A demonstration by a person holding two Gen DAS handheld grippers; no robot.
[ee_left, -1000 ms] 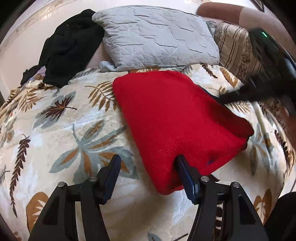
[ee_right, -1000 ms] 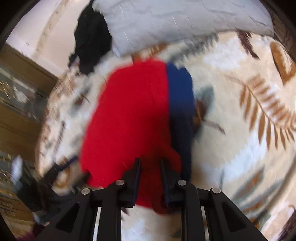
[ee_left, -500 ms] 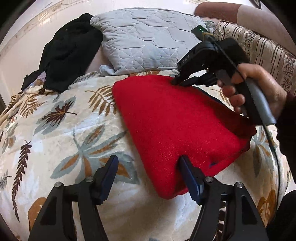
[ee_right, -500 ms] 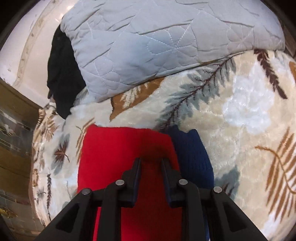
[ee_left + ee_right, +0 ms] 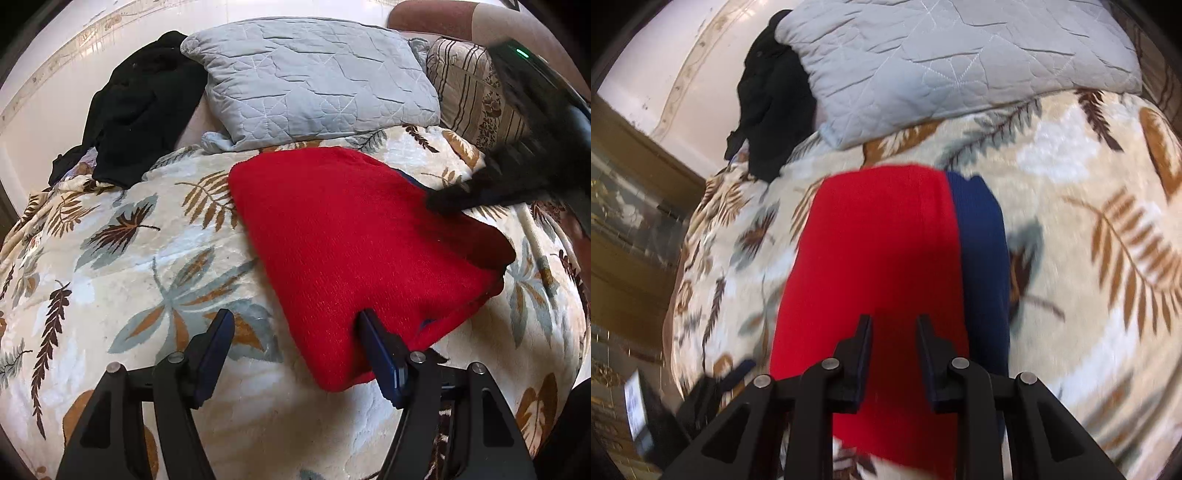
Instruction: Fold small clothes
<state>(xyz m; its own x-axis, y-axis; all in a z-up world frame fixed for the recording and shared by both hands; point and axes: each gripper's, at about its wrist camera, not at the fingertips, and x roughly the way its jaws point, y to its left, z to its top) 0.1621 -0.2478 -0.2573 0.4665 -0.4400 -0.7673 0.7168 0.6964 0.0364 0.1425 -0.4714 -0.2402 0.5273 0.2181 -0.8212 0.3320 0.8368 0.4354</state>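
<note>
A folded red garment (image 5: 351, 240) lies flat on the leaf-patterned blanket (image 5: 147, 258). A dark blue layer (image 5: 982, 258) shows along its right side in the right wrist view. My left gripper (image 5: 294, 317) is open at the garment's near corner; its right finger (image 5: 373, 339) rests against the red cloth and its left finger stands over the blanket. My right gripper (image 5: 894, 321) hovers over the red garment (image 5: 879, 251) with a narrow gap between its fingers and nothing pinched. From the left wrist it appears as a dark blur (image 5: 454, 199) at the garment's right edge.
A grey quilted pillow (image 5: 314, 81) lies behind the garment, with a heap of black clothing (image 5: 140, 110) to its left and a striped cushion (image 5: 469, 92) to its right. Wooden furniture (image 5: 628, 221) stands past the bed's left side.
Half a second ago the right gripper was at the garment's far edge by the pillow; it has since drawn back over the cloth. The left gripper stays put, its jaws slightly wider.
</note>
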